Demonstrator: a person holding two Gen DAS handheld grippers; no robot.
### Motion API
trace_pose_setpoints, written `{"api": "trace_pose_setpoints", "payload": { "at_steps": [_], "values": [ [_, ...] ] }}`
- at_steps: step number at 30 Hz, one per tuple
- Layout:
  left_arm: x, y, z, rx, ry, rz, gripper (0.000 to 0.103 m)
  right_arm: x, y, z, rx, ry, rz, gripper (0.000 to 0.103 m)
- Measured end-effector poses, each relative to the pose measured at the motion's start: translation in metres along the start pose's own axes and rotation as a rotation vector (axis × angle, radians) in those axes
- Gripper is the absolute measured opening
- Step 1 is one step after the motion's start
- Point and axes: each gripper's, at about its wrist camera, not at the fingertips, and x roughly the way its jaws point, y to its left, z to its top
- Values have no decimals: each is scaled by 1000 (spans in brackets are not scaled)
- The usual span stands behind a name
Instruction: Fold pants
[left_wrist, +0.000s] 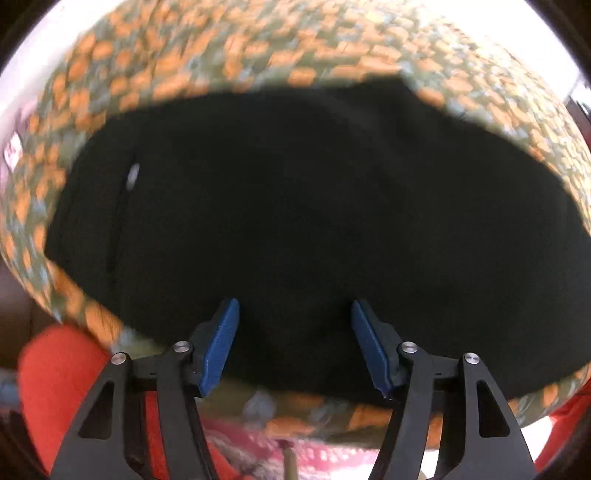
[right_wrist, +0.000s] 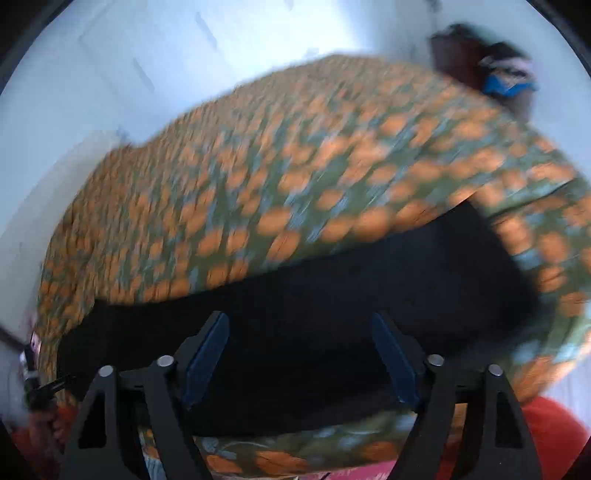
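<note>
Hovering low over the near edge of the black pants (left_wrist: 295, 206), the left gripper (left_wrist: 295, 314) is showing both blue pads spread wide with nothing between them, dark cloth lying under the gap. The right gripper (right_wrist: 299, 332) is doing likewise in its own view, its jaws standing apart and empty over the same dark garment (right_wrist: 314, 317).

Lying flat on the orange-and-green patterned cover (left_wrist: 155, 70), the pants are filling the middle of the left view and running as a dark band across the lower half of the right one. A pale, shiny fleck (left_wrist: 132, 173) is sitting beside a seam toward the left side of the cloth; whether it is a zip pull or a tag cannot be told.

Judging the risks: the cloth is so dark that layers and edges are hardly reading, so either gripper is likely to be pinching one layer only, or biting into the cover (right_wrist: 258, 192) beneath, dragging it up with the fold. Both views are blurring, which suggests quick motion; closing while moving could be missing the hem altogether. Uneven pickup between the two sides would be skewing the fold.

Farther off, beyond the cover, a dark object with a blue patch (right_wrist: 506, 81) is resting near the pale wall (right_wrist: 110, 74).
</note>
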Motion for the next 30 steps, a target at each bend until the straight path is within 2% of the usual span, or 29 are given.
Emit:
{"api": "trace_pose_setpoints", "payload": {
  "at_steps": [2, 3, 5, 8, 12, 14, 18, 21, 24, 27, 28, 30],
  "values": [
    [-10, 7, -6, -11, -12, -8, 65, 38, -3, -19, 42, 107, -13, 81],
    [-15, 9, -8, -12, -20, -9, 65, 44, -4, -26, 50, 114, -20, 82],
    [-23, 11, -12, -22, -42, -20, 64, 45, -3, -37, 20, 66, -24, 82],
    [-42, 4, -15, -7, -115, -59, 64, 46, -2, -33, 26, 77, -5, 87],
    [-68, -20, -7, 65, -231, -102, 83, 47, -13, -31, 86, 53, 34, 87],
    [-69, -38, 1, 111, -243, -120, 84, 47, -13, -31, 77, 51, 32, 88],
    [-52, -63, 20, 169, -251, -133, 84, 43, -9, -31, 58, 47, 17, 88],
    [-39, -71, 32, 158, -228, -144, 84, 33, -11, -19, 69, 49, 32, 88],
    [-35, -90, 51, 148, -266, -160, 85, 17, -34, -1, 95, 22, 1, 88],
    [-20, -106, 73, 139, -355, -121, 100, 6, -66, 5, 124, -5, -65, 88],
    [-12, -110, 78, 131, -372, -106, 102, 5, -73, 3, 135, -16, -70, 88],
    [21, -118, 87, 137, -343, -73, 103, 7, -89, -6, 218, -33, -45, 88]
  ]
}}
